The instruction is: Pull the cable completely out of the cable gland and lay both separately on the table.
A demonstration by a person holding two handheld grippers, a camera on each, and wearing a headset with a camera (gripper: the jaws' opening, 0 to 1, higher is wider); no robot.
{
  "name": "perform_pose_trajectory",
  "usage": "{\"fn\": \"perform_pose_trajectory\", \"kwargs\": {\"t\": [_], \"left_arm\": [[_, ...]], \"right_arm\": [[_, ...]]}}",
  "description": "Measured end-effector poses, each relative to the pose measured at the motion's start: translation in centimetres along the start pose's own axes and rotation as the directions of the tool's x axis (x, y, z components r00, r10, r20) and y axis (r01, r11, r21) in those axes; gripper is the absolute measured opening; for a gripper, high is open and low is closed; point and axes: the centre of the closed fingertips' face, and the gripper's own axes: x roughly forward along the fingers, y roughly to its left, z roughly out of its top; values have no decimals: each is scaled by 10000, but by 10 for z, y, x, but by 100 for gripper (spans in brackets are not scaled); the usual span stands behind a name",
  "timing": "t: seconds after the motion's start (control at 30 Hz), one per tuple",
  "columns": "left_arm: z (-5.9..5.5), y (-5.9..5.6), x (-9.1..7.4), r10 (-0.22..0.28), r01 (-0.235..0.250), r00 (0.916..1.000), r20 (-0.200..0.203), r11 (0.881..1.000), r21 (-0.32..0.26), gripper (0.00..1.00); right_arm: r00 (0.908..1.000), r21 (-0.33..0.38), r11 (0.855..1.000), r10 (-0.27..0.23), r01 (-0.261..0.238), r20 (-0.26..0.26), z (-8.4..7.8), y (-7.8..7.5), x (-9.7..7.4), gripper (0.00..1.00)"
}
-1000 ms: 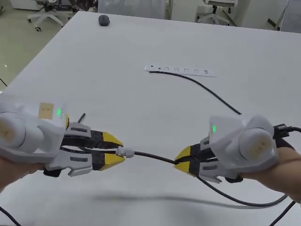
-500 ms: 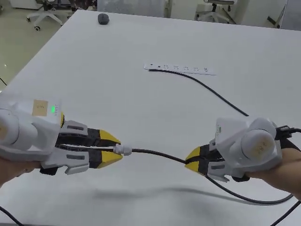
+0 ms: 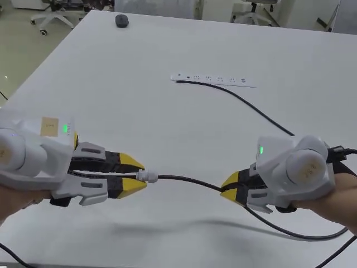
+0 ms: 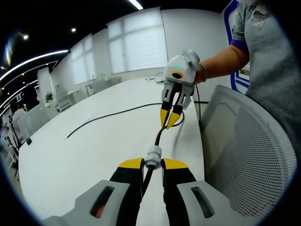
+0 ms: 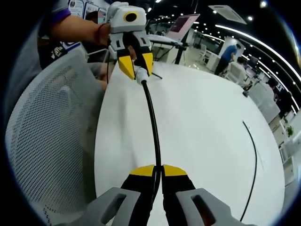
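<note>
Left claw (image 3: 140, 178): yellow-tipped, closed tight on the white cable gland (image 3: 148, 177), which sits at its tips, raised above the table (image 3: 139, 117). Right claw (image 3: 230, 188): yellow-tipped, pinched shut on the black cable (image 3: 184, 180), well apart from the gland. Cable: one end seated in the gland; spans between both claws in a shallow sag, clear of the table; past the right claw it trails off to the person's right. Table: white. On it, a white power strip (image 3: 213, 81) near the middle with a black lead (image 3: 251, 109) running right, and a dark mouse (image 3: 121, 22) at the far edge.
</note>
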Motion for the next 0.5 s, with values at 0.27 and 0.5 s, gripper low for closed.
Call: {"fn": "perform_pose_trajectory", "kwargs": {"t": [0.27, 0.5], "left_arm": [[0, 0, 1, 116, -116, 9999, -63, 9999, -88, 15], [0, -1, 4, 135, -137, 9998, -139, 9999, -84, 15]], "right_arm": [[9999, 219, 9998, 41, -44, 124, 5, 1, 1, 2], [9983, 61, 9999, 121, -125, 576, 27, 8, 3, 6]]}}
